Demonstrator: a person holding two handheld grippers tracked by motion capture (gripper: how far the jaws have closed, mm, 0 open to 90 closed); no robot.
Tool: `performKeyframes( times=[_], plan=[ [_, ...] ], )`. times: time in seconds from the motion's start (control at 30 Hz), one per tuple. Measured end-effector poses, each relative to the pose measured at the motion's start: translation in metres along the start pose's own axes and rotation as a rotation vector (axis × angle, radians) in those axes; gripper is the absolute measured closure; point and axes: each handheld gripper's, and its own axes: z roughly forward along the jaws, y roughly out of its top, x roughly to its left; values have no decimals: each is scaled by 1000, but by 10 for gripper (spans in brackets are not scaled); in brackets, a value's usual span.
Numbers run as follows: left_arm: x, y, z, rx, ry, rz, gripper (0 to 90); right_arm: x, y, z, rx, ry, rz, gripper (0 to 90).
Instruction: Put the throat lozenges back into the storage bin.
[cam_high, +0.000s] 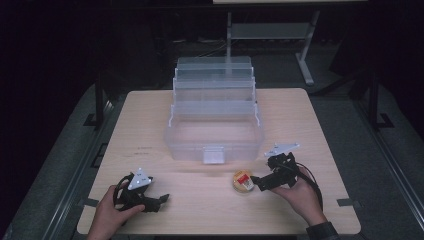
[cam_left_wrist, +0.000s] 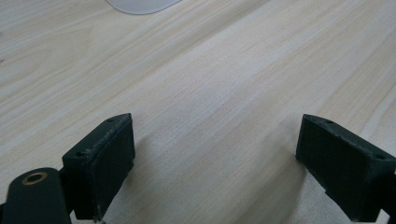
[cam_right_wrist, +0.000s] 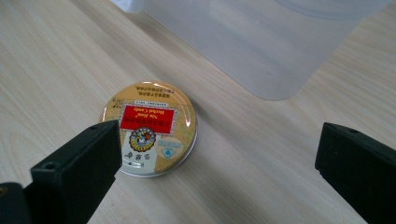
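A round gold tin (cam_high: 243, 181) with a red label lies flat on the wooden table (cam_high: 150, 120), just in front of a clear plastic tiered box (cam_high: 214, 131). My right gripper (cam_high: 258, 183) sits right beside the tin, pointing left at it. In the right gripper view the tin (cam_right_wrist: 150, 127) lies near the left jaw; the right gripper (cam_right_wrist: 219, 142) is open and holds nothing. My left gripper (cam_high: 161, 199) rests low at the front left, held by a hand. In its own view, the left gripper (cam_left_wrist: 215, 140) is open over bare wood.
The clear box stands open in the table's middle, its tiers stepped back and a latch (cam_high: 214, 155) at the front. A box corner (cam_right_wrist: 275, 51) lies just beyond the tin. Dark floor and a metal stand (cam_high: 305, 55) lie behind the table.
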Motion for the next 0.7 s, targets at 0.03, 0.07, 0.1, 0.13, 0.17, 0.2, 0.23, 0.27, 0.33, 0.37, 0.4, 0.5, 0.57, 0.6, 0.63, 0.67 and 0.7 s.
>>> performKeyframes(
  times=[0.03, 0.07, 0.1, 0.13, 0.17, 0.2, 0.23, 0.27, 0.33, 0.37, 0.4, 0.5, 0.57, 0.6, 0.63, 0.67, 0.7],
  plan=[
    [0, 0, 0, 0, 0, 0, 108, 0, 1, 1, -1, -1, -4, 2],
    [0, 0, 0, 0, 0, 0, 108, 1, 2, 1, -1, 1, -5, 2],
    [0, 0, 0, 0, 0, 0, 108, 2, 2, 1, -1, 2, -7, 2],
    [0, 0, 0, 0, 0, 0, 108, 2, 3, 2, 0, 4, -9, 2],
    [0, 0, 0, 0, 0, 0, 108, 3, 4, 2, 2, 5, -12, 2],
    [0, 0, 0, 0, 0, 0, 108, 4, 5, 3, 5, 7, -11, 2],
    [0, 0, 0, 0, 0, 0, 108, 4, 5, 3, 5, 7, -14, 2],
    [0, 0, 0, 0, 0, 0, 108, 5, 6, 4, 6, 11, -17, 2],
    [0, 0, 0, 0, 0, 0, 108, 6, 8, 6, 8, 13, -20, 2],
    [0, 0, 0, 0, 0, 0, 108, 7, 8, 6, 6, 16, -22, 2],
    [0, 0, 0, 0, 0, 0, 108, 8, 9, 7, 9, 17, -23, 2],
    [0, 0, 0, 0, 0, 0, 107, 10, 11, 9, 10, 21, -32, 2],
    [0, 0, 0, 0, 0, 0, 108, 11, 13, 11, 14, 23, -35, 2],
    [0, 0, 0, 0, 0, 0, 108, 12, 13, 11, 16, 25, -34, 2],
    [0, 0, 0, 0, 0, 0, 108, 12, 13, 11, 16, 25, -34, 2],
    [0, 0, 0, 0, 0, 0, 108, 12, 14, 11, 17, 24, -37, 2],
    [0, 0, 0, 0, 0, 0, 108, 13, 15, 12, 20, 27, -42, 2]
  ],
)
